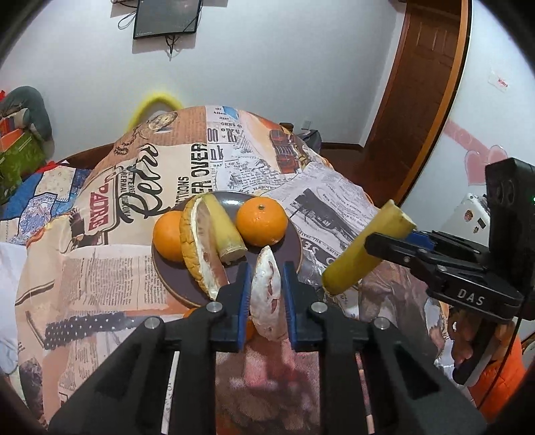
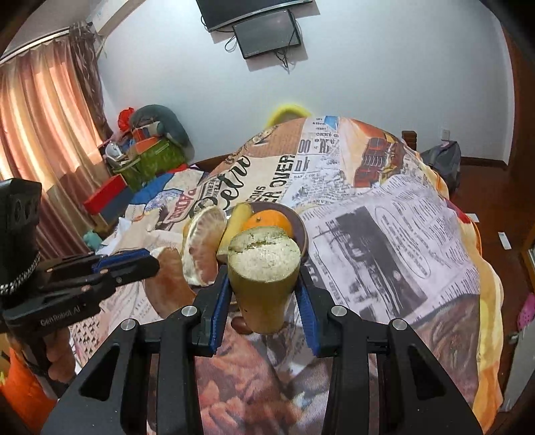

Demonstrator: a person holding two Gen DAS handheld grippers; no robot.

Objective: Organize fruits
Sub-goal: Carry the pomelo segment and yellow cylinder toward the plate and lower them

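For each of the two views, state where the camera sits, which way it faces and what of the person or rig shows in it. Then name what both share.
Left wrist: sits on the left gripper, looking down its fingers at the plate; a pomelo segment is clamped; the right gripper shows.
Right wrist: sits on the right gripper, facing the plate; a sugarcane piece is clamped; the left gripper shows.
Shared: plate, orange, printed bedspread, wall monitor.
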